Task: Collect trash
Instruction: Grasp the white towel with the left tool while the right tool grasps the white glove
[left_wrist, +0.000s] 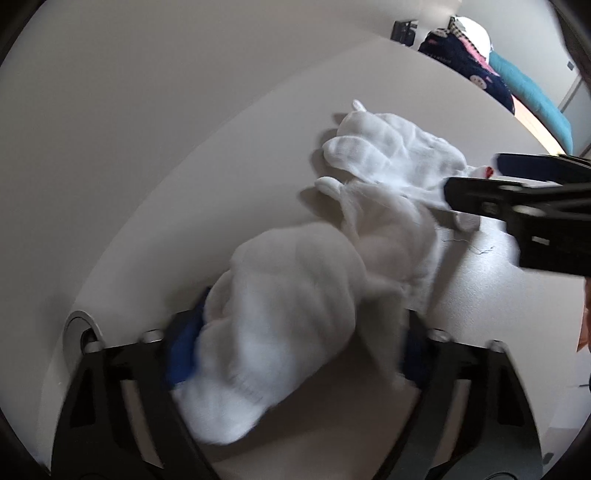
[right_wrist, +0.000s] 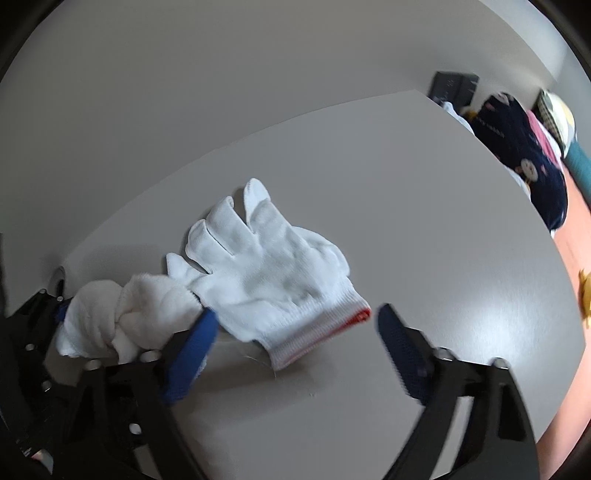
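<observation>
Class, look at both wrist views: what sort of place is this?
Probably a lived-in room at home: a plain grey table against a bare wall, white gloves on it, and patterned fabric piled beyond its far edge.

A pale grey table (right_wrist: 406, 192) is spreading across both views, and a round metal grommet (left_wrist: 79, 328) is sitting in its surface near the left edge. Beyond the far edge, a navy patterned cloth (right_wrist: 524, 155) is lying beside a teal cushion (left_wrist: 532, 92), and a small black object (right_wrist: 452, 88) is standing against the plain wall (left_wrist: 184, 74).
</observation>
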